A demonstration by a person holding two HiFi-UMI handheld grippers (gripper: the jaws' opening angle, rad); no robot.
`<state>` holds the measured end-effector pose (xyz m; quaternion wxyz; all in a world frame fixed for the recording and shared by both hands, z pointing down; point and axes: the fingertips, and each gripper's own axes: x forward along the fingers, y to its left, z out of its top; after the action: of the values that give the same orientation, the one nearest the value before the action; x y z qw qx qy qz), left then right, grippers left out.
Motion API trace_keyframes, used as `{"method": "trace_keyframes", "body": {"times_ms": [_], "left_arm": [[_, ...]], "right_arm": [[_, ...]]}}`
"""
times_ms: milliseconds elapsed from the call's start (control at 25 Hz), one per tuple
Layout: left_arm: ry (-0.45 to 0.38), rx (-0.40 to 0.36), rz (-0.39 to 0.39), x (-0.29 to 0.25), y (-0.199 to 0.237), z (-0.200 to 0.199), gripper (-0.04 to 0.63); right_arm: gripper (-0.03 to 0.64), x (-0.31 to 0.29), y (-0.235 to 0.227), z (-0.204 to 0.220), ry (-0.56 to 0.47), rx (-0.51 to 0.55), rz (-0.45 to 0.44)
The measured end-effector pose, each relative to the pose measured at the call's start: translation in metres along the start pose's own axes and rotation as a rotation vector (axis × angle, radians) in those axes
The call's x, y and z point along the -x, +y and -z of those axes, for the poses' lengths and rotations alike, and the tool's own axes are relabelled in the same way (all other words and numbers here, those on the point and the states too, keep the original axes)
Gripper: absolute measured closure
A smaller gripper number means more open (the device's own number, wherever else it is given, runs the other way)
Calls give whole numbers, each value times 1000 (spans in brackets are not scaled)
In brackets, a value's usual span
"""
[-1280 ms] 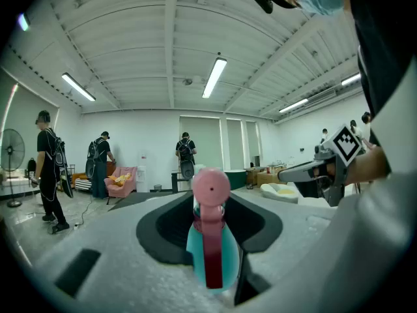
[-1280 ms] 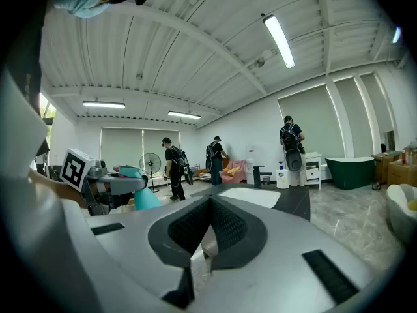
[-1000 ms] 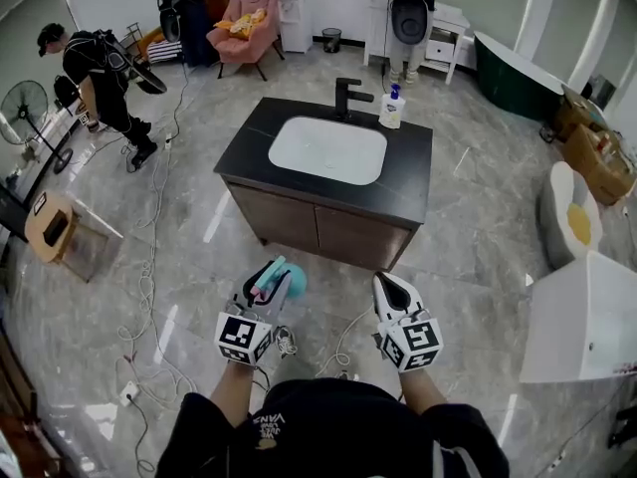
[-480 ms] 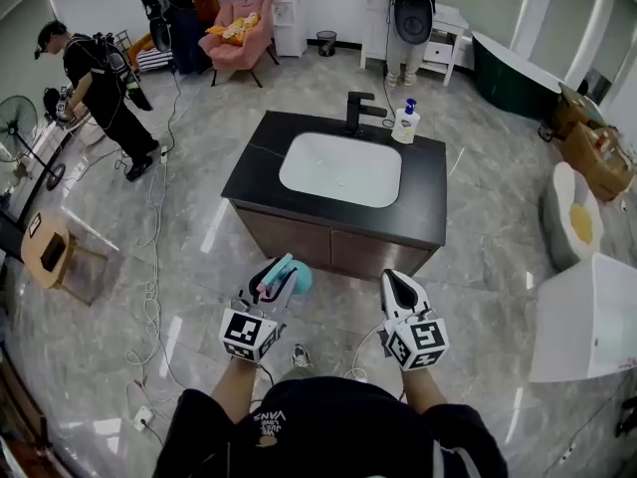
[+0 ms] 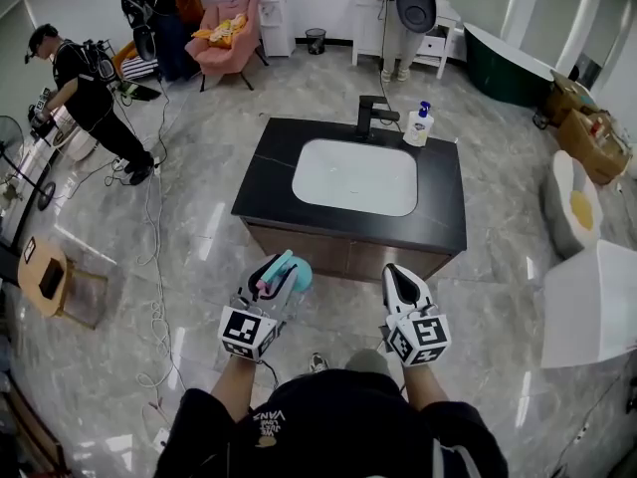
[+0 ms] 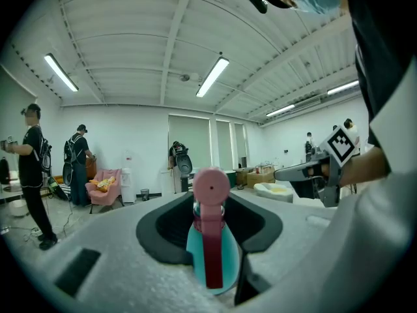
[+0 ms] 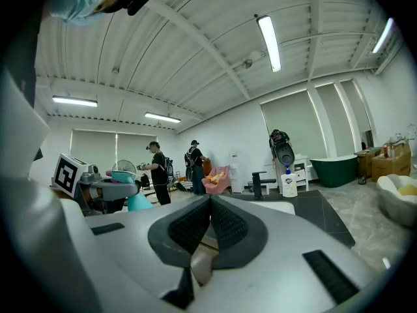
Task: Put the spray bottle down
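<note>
A teal spray bottle (image 5: 296, 275) with a pink trigger head sits between the jaws of my left gripper (image 5: 279, 275), which is shut on it. In the left gripper view the spray bottle (image 6: 210, 246) stands upright between the dark pads (image 6: 264, 223), its pink nozzle facing the camera. My right gripper (image 5: 396, 282) is held level beside it, shut with nothing in it; in the right gripper view its pads (image 7: 225, 227) meet at the tip. Both grippers hover over the floor just in front of a black vanity (image 5: 448, 217) with a white sink (image 5: 355, 175).
A black faucet (image 5: 373, 114) and a soap pump bottle (image 5: 418, 124) stand at the vanity's back edge. Cables (image 5: 154, 257) run over the floor at left. A white tub (image 5: 587, 307) is at right. People stand by a pink armchair (image 5: 227, 38) far back.
Both grippers and the bottle have moved forward towards the vanity, which now lies closer and lower in the head view. The grip on the bottle is unchanged.
</note>
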<state>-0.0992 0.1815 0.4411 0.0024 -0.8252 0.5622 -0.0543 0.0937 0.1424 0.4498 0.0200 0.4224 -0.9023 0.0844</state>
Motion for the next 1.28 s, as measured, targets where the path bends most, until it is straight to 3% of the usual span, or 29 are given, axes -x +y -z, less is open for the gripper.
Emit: {"method": "trace_keyframes", "body": {"times_ms": [480, 1280], "left_arm": [[-2, 17, -28, -43, 53, 5, 443], [16, 5, -162, -196, 104, -1, 443]], "right_arm": [[615, -62, -17, 0, 37, 13, -11], [615, -190, -129, -12, 75, 18, -158]]}}
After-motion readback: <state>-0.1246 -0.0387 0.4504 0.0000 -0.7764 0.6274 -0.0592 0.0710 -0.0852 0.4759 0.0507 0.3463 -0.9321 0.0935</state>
